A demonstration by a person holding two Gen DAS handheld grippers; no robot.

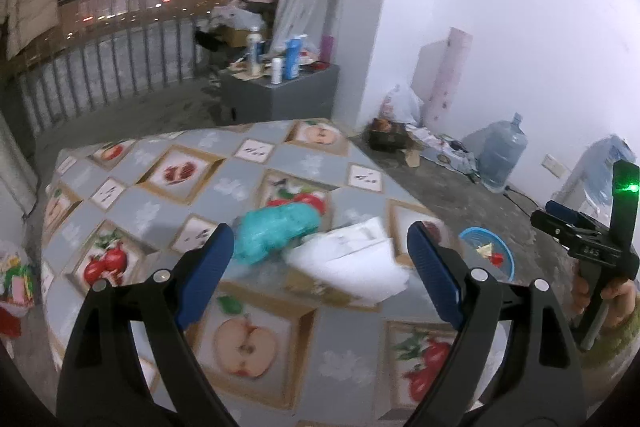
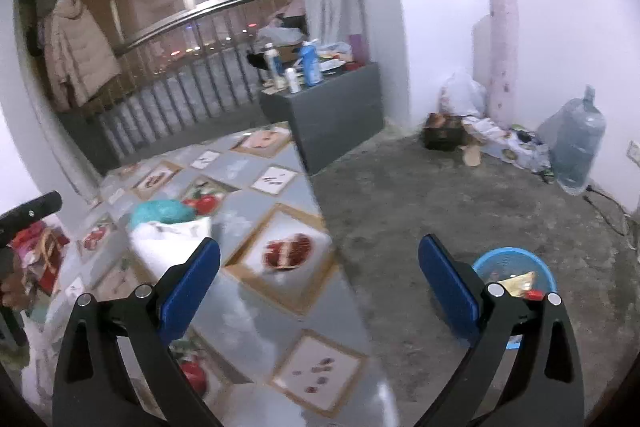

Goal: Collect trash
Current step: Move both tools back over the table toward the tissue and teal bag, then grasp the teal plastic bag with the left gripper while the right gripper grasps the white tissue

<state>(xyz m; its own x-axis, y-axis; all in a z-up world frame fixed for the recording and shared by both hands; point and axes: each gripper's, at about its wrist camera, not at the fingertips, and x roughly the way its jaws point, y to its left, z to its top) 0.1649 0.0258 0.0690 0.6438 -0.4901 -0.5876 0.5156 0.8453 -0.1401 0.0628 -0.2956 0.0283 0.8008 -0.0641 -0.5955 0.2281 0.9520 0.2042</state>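
A crumpled teal bag [image 1: 276,231] and a white paper wad [image 1: 352,263] lie together on the table with the fruit-pattern cloth [image 1: 160,187]. My left gripper [image 1: 320,259] is open and empty, hovering just short of them. The trash also shows in the right wrist view, teal bag [image 2: 162,211] behind white paper [image 2: 168,239]. My right gripper [image 2: 320,283] is open and empty above the table's right edge [image 2: 336,259]. A blue basket [image 2: 516,275] holding scraps sits on the floor to its right, and shows in the left wrist view [image 1: 490,251].
A grey cabinet [image 2: 332,111] with bottles stands beyond the table. A water jug [image 2: 576,151], bags and clutter line the far wall. A full bag of wrappers [image 1: 16,279] sits left of the table. Bare concrete floor [image 2: 440,195] lies right.
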